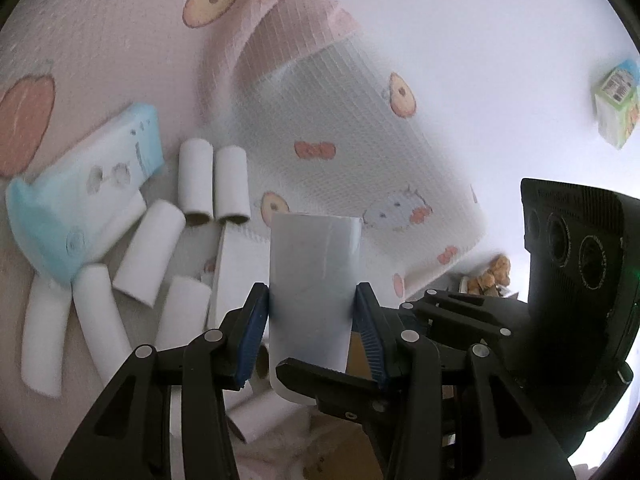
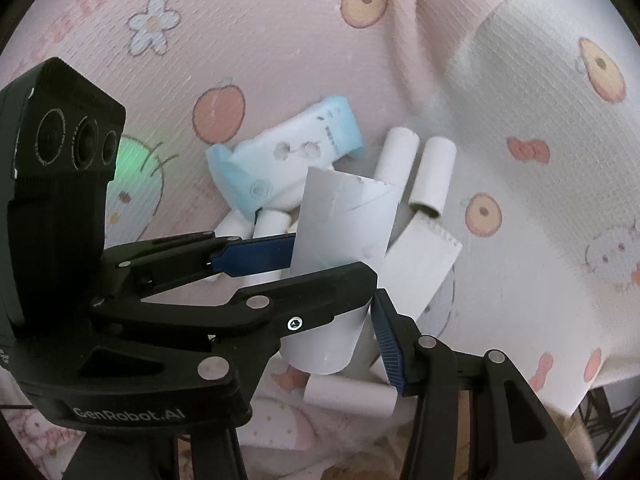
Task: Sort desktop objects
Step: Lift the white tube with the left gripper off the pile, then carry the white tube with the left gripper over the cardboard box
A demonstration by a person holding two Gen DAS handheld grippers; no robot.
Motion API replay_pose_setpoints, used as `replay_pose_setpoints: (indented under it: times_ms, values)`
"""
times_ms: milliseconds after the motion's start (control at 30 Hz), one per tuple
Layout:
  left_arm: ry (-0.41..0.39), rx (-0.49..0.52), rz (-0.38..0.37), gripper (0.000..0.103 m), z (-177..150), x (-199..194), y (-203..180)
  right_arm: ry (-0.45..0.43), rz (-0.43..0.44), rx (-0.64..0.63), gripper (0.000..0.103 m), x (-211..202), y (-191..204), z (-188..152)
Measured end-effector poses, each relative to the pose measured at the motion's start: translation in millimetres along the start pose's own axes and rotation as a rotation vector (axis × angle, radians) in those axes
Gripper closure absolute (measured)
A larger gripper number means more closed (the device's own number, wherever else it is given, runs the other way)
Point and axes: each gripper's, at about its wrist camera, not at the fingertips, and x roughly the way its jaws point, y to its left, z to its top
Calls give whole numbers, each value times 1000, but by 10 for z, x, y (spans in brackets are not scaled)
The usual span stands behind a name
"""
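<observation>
Pink quilted cloth (image 1: 120, 40), printed with round fruit, bows and a cartoon cat, covers the surface and rises in a fold towards the upper middle of the left wrist view. To the upper right of that view we see only a bright white area, with a small green and white carton (image 1: 616, 104) at the right edge. On the cloth at the left lies a blue and white packet (image 1: 84, 200) with loose white cardboard tubes (image 1: 148, 252) scattered round and under it.

We see the left gripper (image 1: 314, 292) clenched on one more tube (image 1: 314, 264), which is lifted clear of the pile. Its blue pads (image 1: 256, 328) press the tube's two long sides, standing as wide apart as the tube itself.

We find the right gripper (image 2: 332, 308) at the same tube, lower down. In its own view, one blue pad (image 2: 388, 344) lies against the tube's right edge in the lower middle of the frame. Its other finger is hidden behind the left gripper, which reaches in from the left. Whether the right gripper really clamps the tube we cannot tell.

In the left wrist view the tube sits in the centre, its long axis running straight up the frame, out along the fingers. In the right wrist view the axis climbs from lower centre and leans slightly right, the far end overlapping the packet and the loose tubes.
</observation>
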Motion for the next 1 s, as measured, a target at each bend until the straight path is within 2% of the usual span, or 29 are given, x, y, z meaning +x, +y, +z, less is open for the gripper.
replay_pose_setpoints:
  times_ms: [167, 200, 667, 833, 1000]
  values:
    - [3, 47, -7, 55, -132, -66, -133, -26, -25, 8, 57, -148, 48, -242]
    - [2, 65, -5, 55, -140, -68, -172, -5, -45, -130, 57, -174, 122, -248]
    - [-9, 247, 6, 55, -239, -124, -814, -177, -49, -78, 56, -719, -153, -625]
    - [-22, 306, -32, 55, -303, -156, -1092, -242, -70, -58, 56, -925, -275, -757]
    - [-23, 398, -34, 55, -407, -155, -1435, -302, -80, -42, 56, -1117, -385, -940]
